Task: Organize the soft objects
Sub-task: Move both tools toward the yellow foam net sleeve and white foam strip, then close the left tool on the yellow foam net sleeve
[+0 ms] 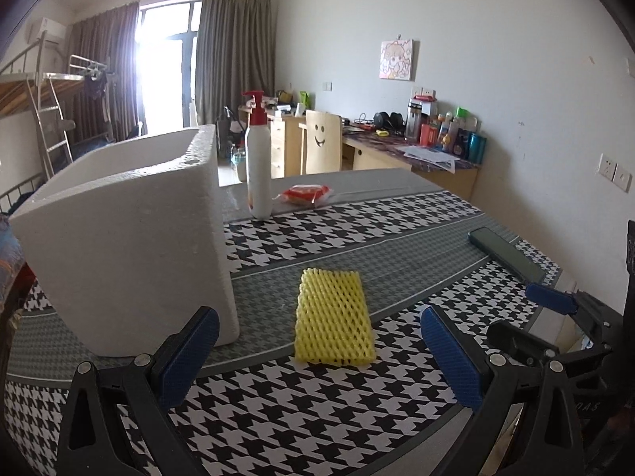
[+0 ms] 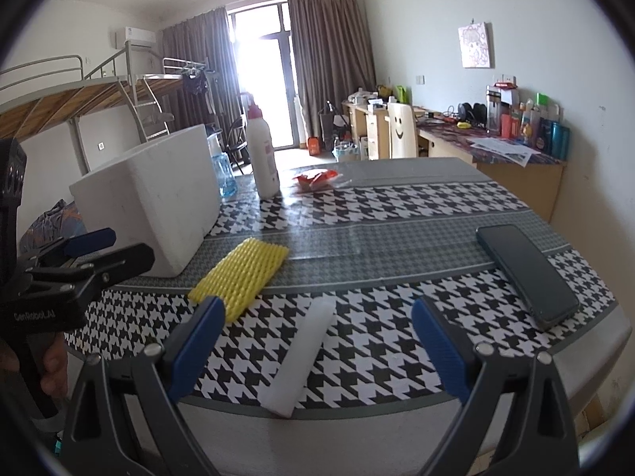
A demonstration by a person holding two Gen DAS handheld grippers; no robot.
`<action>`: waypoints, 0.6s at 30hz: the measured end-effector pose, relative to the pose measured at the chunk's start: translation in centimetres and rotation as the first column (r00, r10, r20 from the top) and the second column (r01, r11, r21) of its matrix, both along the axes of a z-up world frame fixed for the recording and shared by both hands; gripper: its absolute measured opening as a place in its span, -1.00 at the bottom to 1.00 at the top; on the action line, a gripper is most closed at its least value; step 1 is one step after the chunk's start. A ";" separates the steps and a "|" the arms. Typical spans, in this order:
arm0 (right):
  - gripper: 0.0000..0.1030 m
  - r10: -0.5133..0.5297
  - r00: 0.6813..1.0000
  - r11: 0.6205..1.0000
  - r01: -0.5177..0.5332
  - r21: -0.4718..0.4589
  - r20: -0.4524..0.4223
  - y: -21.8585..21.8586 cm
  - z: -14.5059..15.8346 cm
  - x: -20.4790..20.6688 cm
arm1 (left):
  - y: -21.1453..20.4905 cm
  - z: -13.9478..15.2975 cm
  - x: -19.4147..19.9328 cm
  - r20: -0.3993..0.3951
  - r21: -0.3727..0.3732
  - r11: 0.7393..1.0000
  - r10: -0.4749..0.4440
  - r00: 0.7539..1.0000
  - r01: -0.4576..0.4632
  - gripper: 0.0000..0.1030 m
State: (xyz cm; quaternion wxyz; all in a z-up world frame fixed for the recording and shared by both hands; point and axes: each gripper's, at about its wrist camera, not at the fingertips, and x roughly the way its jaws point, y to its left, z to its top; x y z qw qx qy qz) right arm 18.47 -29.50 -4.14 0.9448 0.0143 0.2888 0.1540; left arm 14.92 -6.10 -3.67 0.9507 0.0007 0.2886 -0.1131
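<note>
blue-padded fingers of the right gripper [image 2: 313, 317] stand wide apart, low over the near table edge, with a white foam strip [image 2: 303, 357] lying flat between them, untouched. left gripper [image 1: 319, 327] also spread, nothing held; a yellow foam net sleeve [image 1: 334, 317] lies flat on the cloth just ahead of its gap. white foam box [image 1: 127, 246] stands open-topped just left of the sleeve, apart from it. dark phone [image 2: 526, 273] face-up near the right edge. farther back: white pump bottle [image 1: 258, 158] with red top, upright, and a red snack packet [image 1: 305, 194] beside it. surface: black-and-white houndstooth cloth [image 2: 377, 206] with grey bands. room: bright window between brown curtains [image 2: 329, 59], metal loft bed [image 2: 79, 91] at left, cluttered wooden desk [image 2: 516, 158] along the right wall, chair with a smiley face [image 2: 401, 131].
</note>
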 end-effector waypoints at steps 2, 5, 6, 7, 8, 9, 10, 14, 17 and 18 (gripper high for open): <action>0.88 0.001 1.000 1.000 -0.001 0.004 -0.013 -0.1 -0.2 0.1 | -0.3 -0.1 0.1 -0.005 0.003 1.000 -0.007 1.000 0.007 0.98; 0.88 0.000 1.000 1.000 0.000 0.006 -0.021 -0.3 -0.5 0.2 | -0.7 -0.4 0.5 -0.016 0.009 1.000 -0.011 1.000 0.011 0.98; 0.88 -0.001 1.000 1.000 0.001 0.007 -0.023 -0.4 -0.5 0.2 | -0.8 -0.5 0.7 -0.022 0.010 1.000 -0.011 1.000 0.012 0.98; 0.88 -0.001 1.000 1.000 0.002 0.007 -0.024 -0.5 -0.6 0.2 | -0.9 -0.6 0.8 -0.027 0.010 1.000 -0.011 1.000 0.012 0.98; 0.88 -0.002 1.000 1.000 0.002 0.006 -0.025 -0.6 -0.7 0.3 | -1.0 -0.7 1.0 -0.031 0.012 1.000 -0.011 0.999 0.011 0.98; 0.88 -0.001 1.000 1.000 0.001 0.003 -0.029 -0.7 -0.8 0.3 | -1.1 -0.8 1.1 -0.033 0.012 1.000 -0.014 0.999 0.015 0.98; 0.88 -0.002 0.999 1.000 0.002 0.002 -0.033 -0.7 -0.9 0.5 | -1.2 -0.9 1.3 -0.036 0.014 1.000 -0.016 0.999 0.017 0.98; 0.88 -0.002 0.999 1.000 0.002 0.000 -0.048 -0.9 -1.2 0.7 | -1.6 -1.5 2.0 -0.060 0.017 1.000 -0.020 0.998 0.022 0.98; 0.88 -0.007 0.998 1.000 0.008 0.004 -0.056 -1.2 -1.5 0.8 | -2.0 -1.9 2.5 -0.072 0.018 0.999 -0.025 0.997 0.027 0.98; 0.88 -0.008 0.998 1.000 0.009 0.006 -0.057 -1.3 -1.5 0.8 | -2.1 -2.0 2.7 -0.077 0.020 0.999 -0.027 0.997 0.029 0.98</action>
